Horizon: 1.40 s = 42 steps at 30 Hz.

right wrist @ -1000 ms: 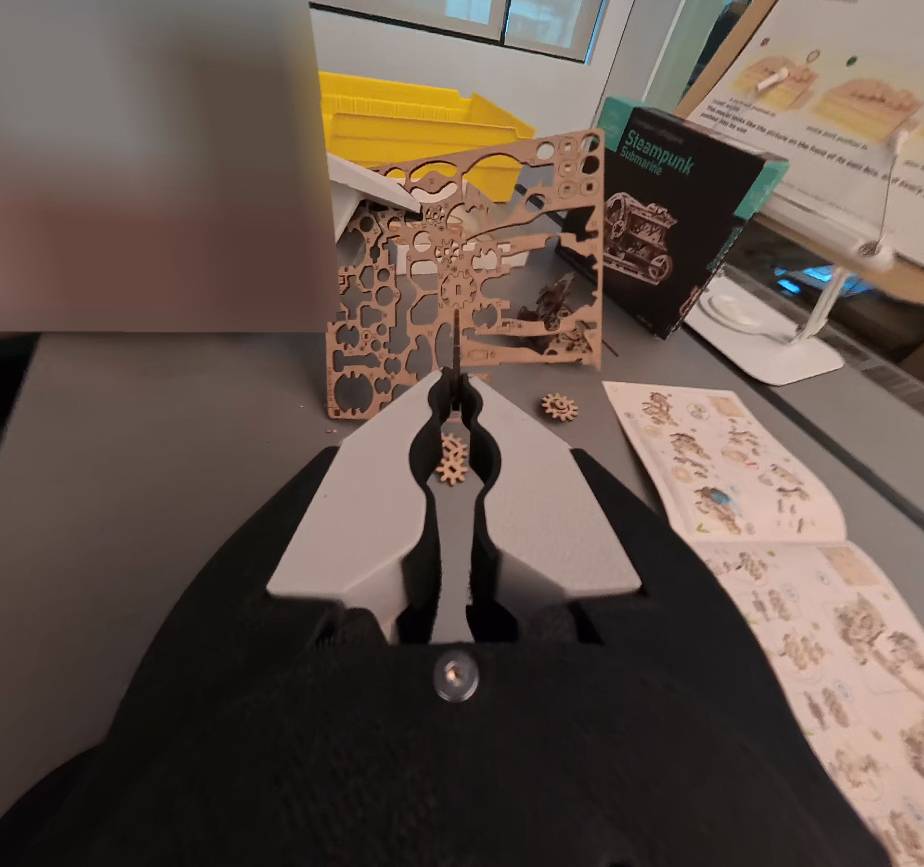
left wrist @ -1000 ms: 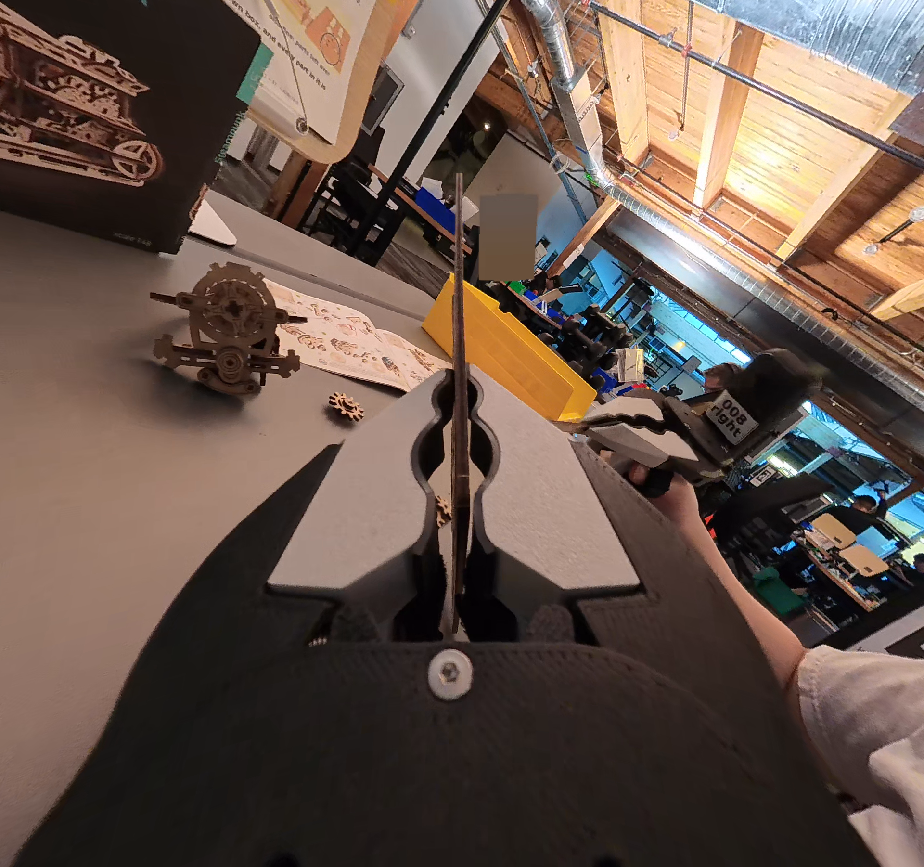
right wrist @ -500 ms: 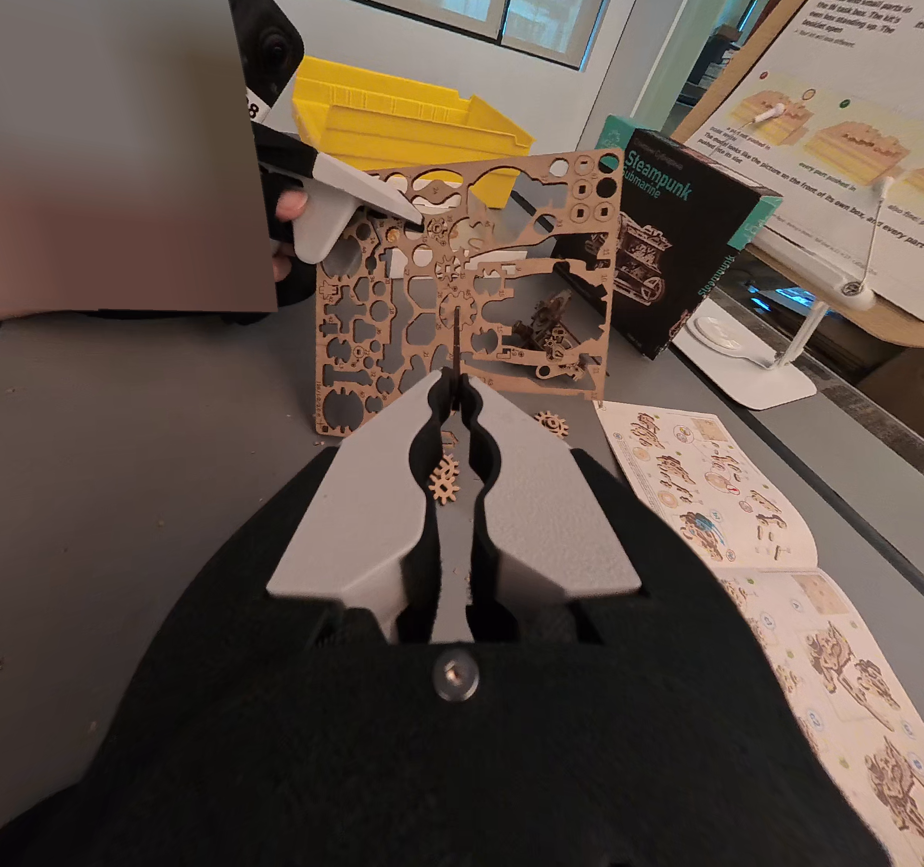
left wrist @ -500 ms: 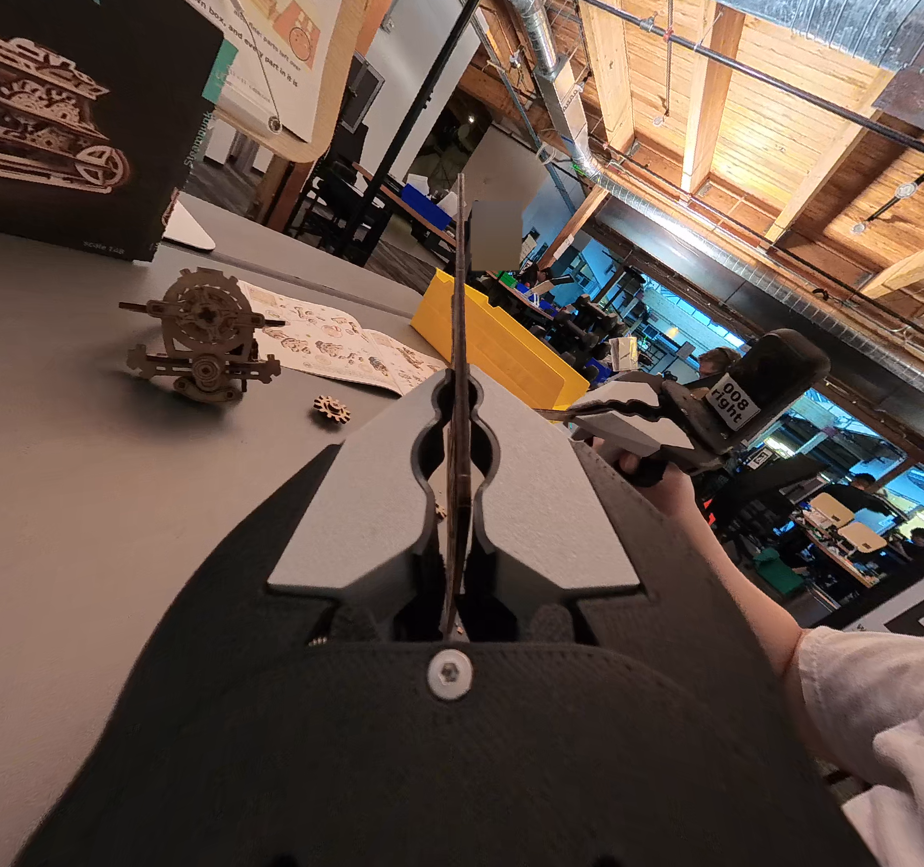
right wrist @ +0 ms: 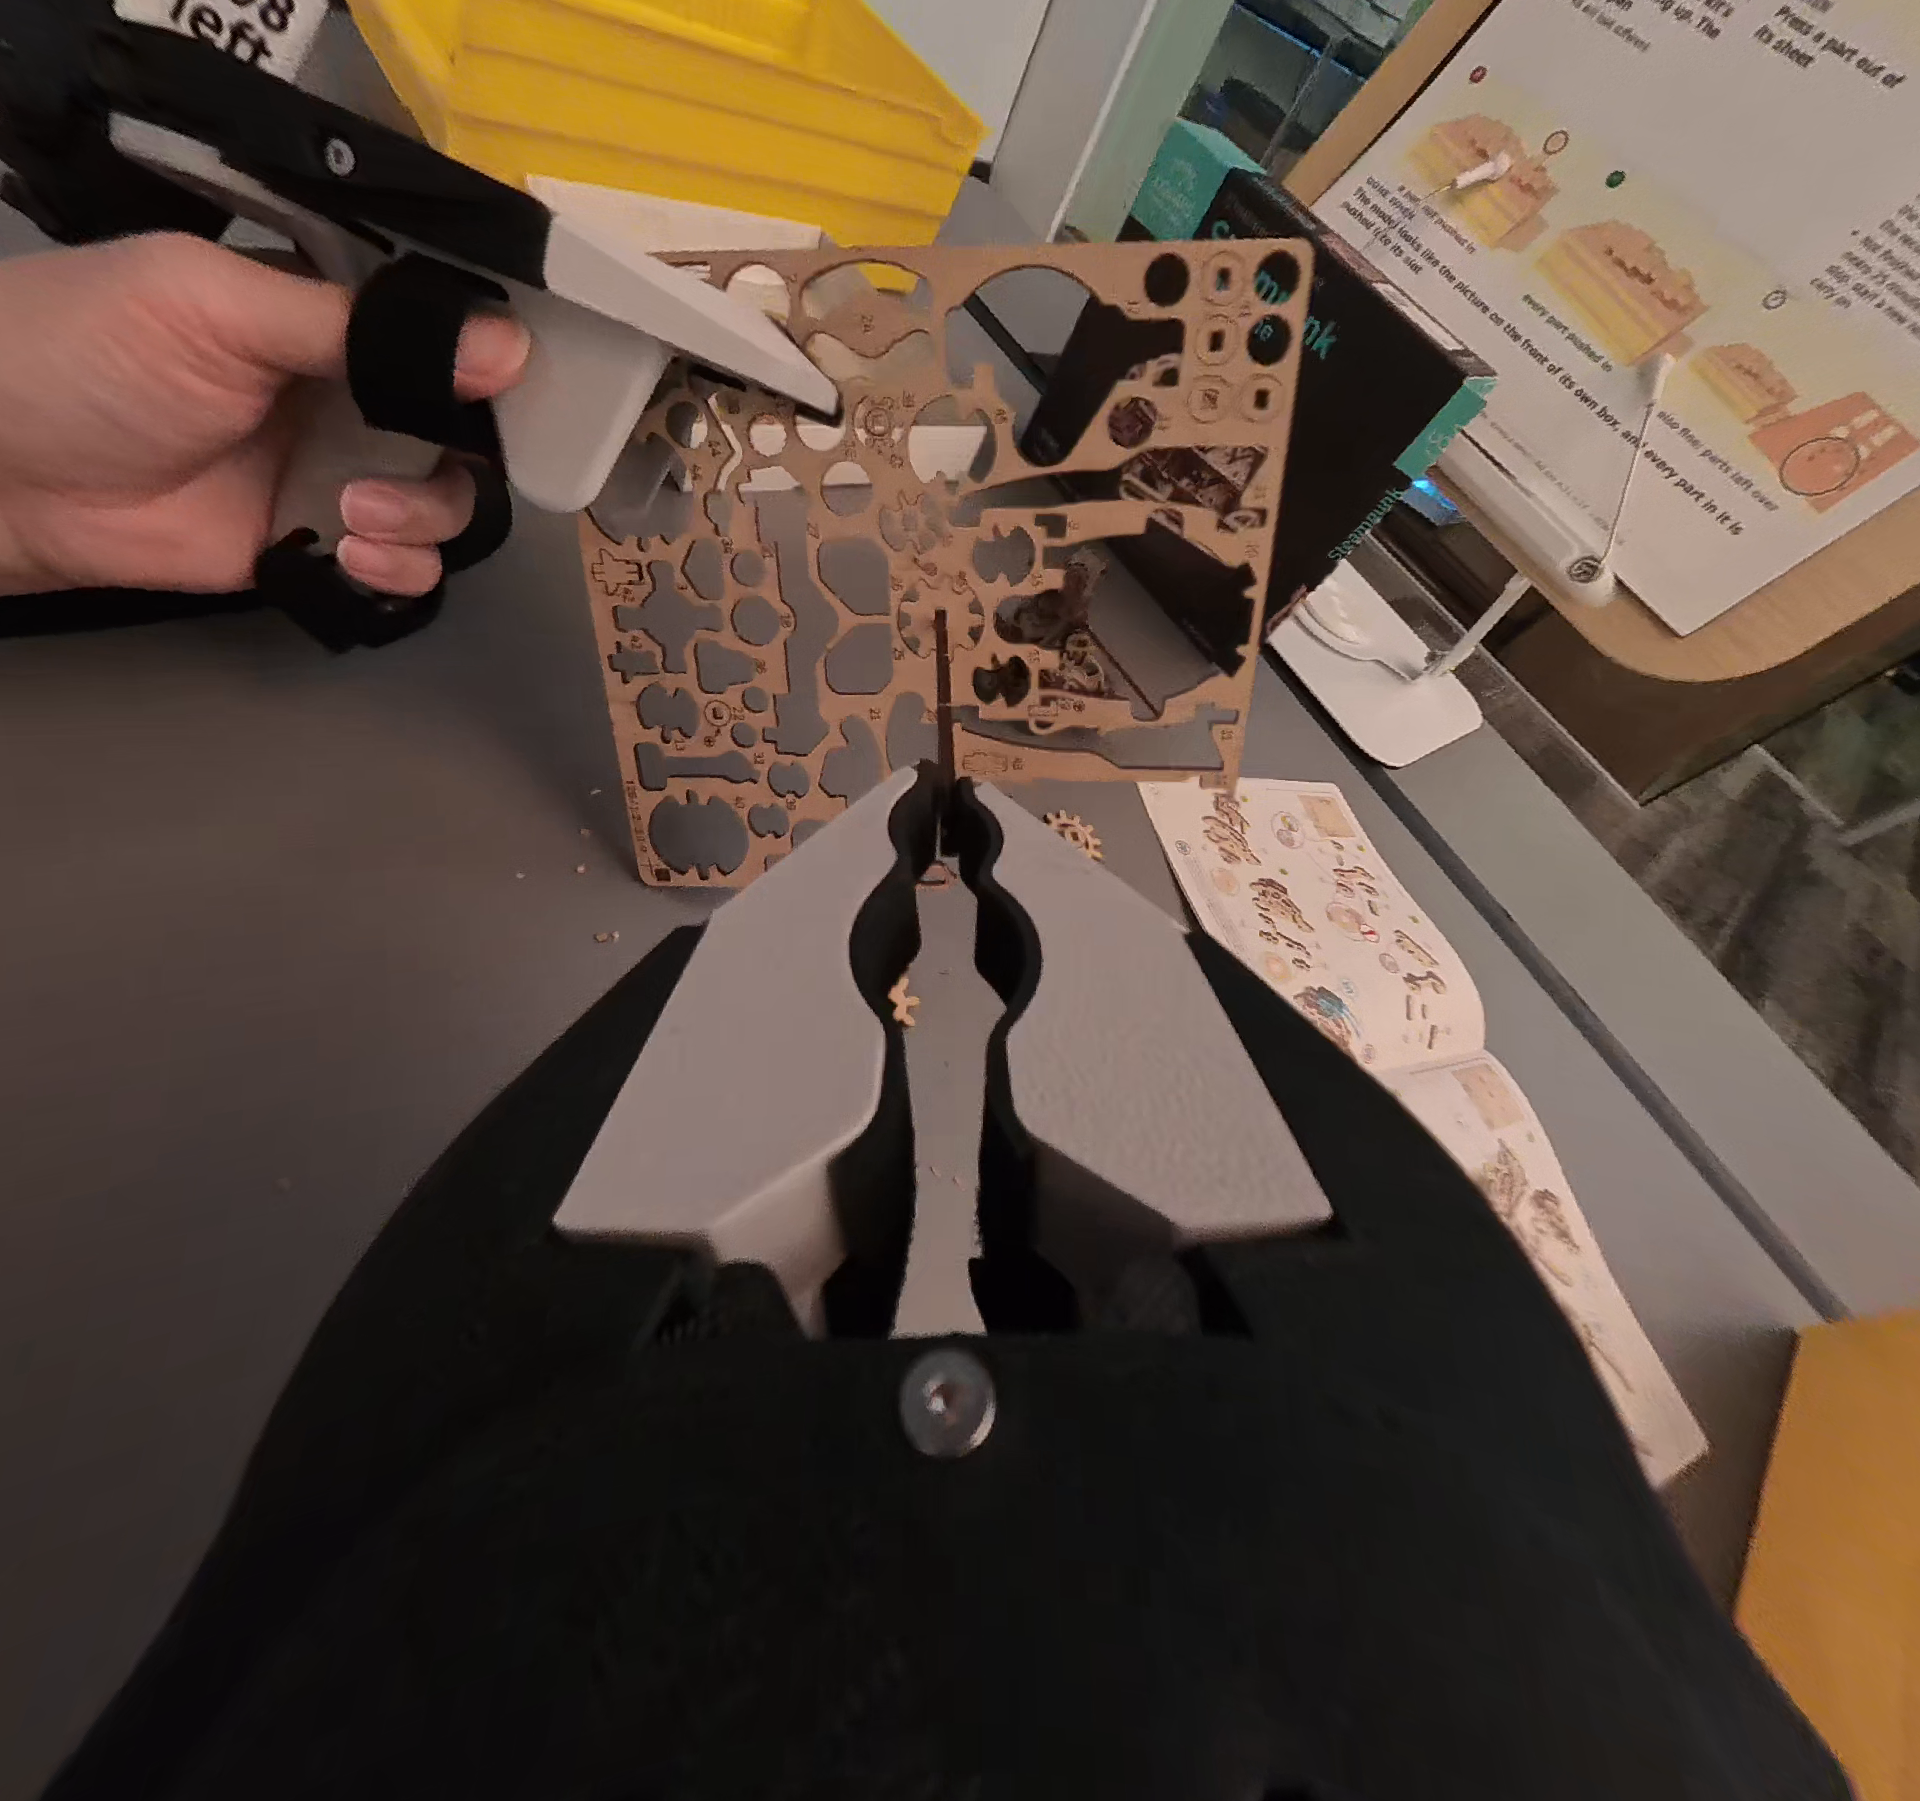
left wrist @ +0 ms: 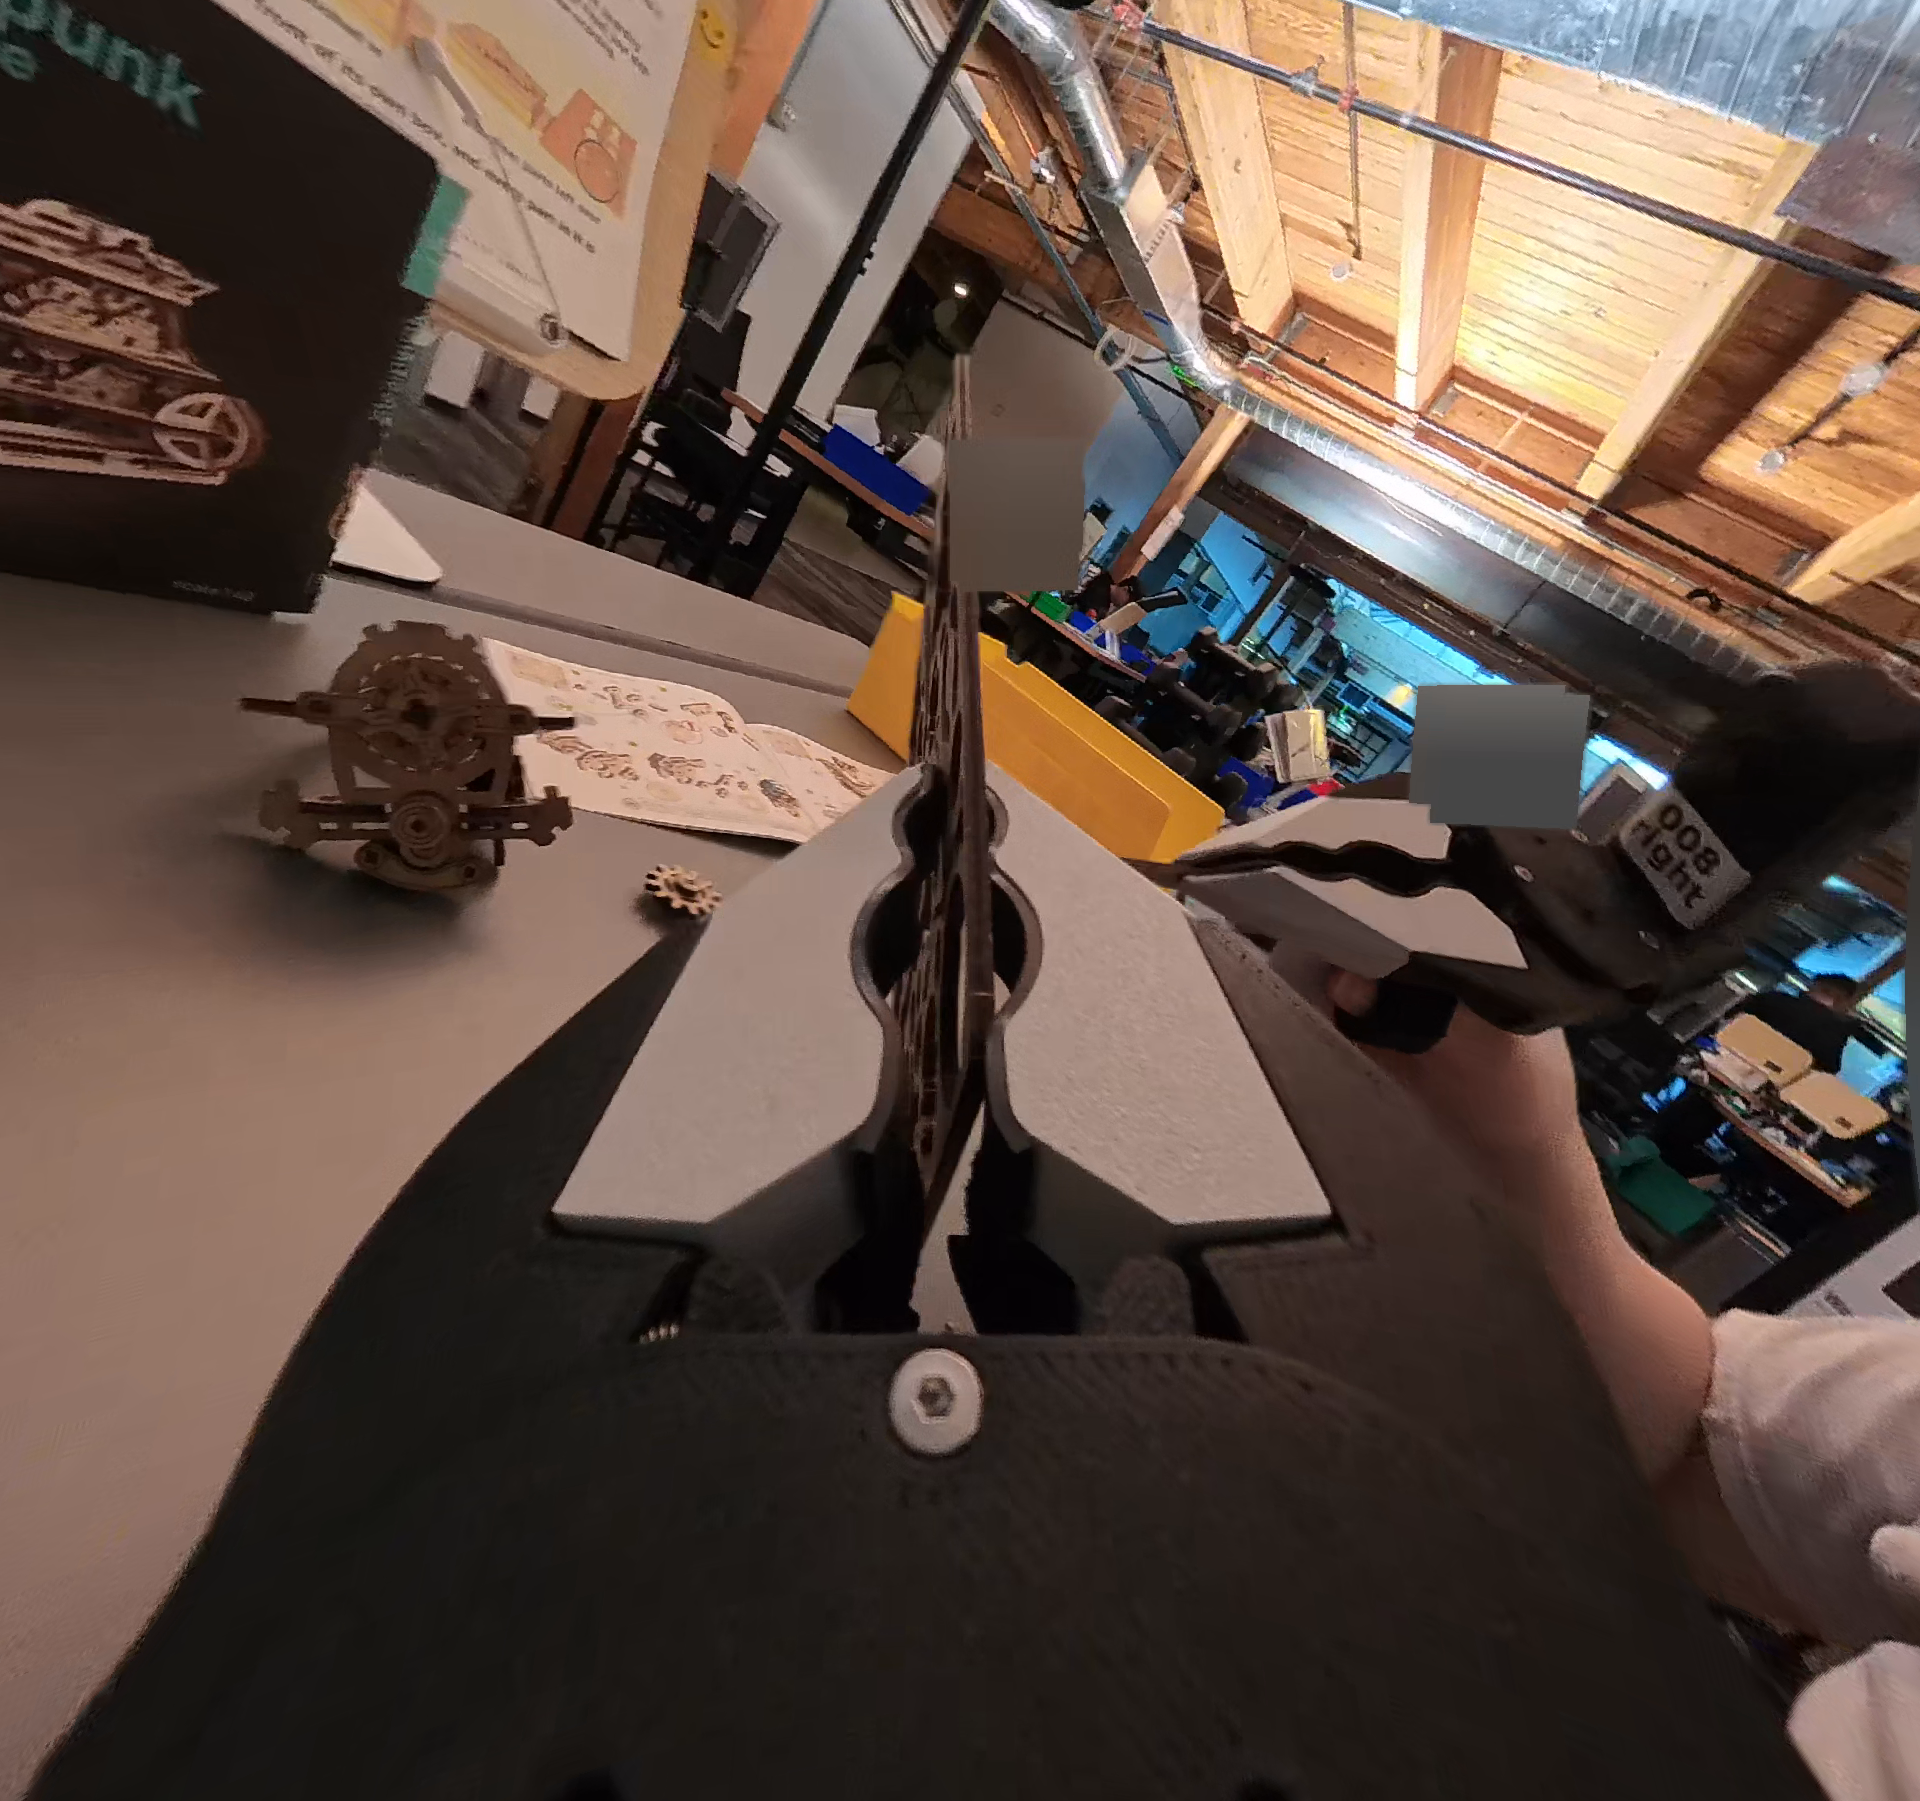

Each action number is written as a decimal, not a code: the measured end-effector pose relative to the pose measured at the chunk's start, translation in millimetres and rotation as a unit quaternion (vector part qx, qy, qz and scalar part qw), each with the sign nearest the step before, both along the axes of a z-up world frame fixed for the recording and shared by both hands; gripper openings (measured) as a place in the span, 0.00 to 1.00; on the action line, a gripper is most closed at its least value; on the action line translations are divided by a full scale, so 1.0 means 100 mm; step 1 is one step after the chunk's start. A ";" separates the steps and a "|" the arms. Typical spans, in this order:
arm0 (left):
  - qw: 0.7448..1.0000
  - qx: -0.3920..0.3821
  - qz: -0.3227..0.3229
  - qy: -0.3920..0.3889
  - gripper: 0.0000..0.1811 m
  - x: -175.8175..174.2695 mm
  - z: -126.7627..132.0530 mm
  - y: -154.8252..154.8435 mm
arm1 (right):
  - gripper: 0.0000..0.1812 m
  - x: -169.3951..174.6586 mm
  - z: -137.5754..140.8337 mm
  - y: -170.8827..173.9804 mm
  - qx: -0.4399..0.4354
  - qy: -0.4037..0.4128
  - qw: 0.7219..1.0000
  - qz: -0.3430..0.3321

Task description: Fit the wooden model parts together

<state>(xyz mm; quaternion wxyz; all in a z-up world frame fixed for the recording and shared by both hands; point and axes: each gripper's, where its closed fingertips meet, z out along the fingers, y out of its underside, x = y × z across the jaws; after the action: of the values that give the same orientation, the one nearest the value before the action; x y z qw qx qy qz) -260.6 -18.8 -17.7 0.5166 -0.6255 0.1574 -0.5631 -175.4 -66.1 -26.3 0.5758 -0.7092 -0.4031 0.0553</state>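
1. Table [right wrist: 260, 920]: grey, carries everything; view tilted in left wrist cam.
2. Yellow bin [right wrist: 644, 58]: at the far edge of the table, behind the sheet.
3. Dark box [left wrist: 156, 297]: stands upright near the table's far side, beside a white stand base [right wrist: 1371, 681].
4. Sheet [right wrist: 831, 608]: thin wooden parts sheet, many cut-outs empty, held upright above the table; seen edge-on in the left view [left wrist: 951, 816].
5. Left gripper [left wrist: 951, 806]: fingers closed on the sheet, pinching it near its upper left corner in the right view [right wrist: 821, 395]; a hand [right wrist: 156, 421] holds its grip.
6. Right gripper [right wrist: 940, 795]: tips pinched on a thin dark part [right wrist: 941, 702] standing on edge, right in front of the sheet; touching the sheet or not, cannot tell. Also seen from the left view [left wrist: 1174, 868].
7. Booklet [right wrist: 1351, 941]: open, flat, toward the table's right edge.
8. Model [left wrist: 410, 764]: small geared wooden assembly, standing on the table between box and booklet.
9. Gear [left wrist: 681, 889]: loose, lying flat near the model.
10. Second gear [right wrist: 902, 1003]: lies under the right gripper, partly hidden.
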 end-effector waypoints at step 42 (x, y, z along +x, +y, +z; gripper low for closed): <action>0.929 -0.086 -0.328 0.152 0.02 0.37 -0.49 0.18 | 0.00 -0.09 -0.03 -0.11 0.133 -0.165 0.977 0.040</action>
<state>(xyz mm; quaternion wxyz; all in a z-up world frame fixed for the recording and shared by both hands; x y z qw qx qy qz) -223.6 -0.8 -67.0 0.2175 -0.6590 0.3810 -0.6109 -184.8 -77.3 -29.7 0.5875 -0.6091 -0.5245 -0.0932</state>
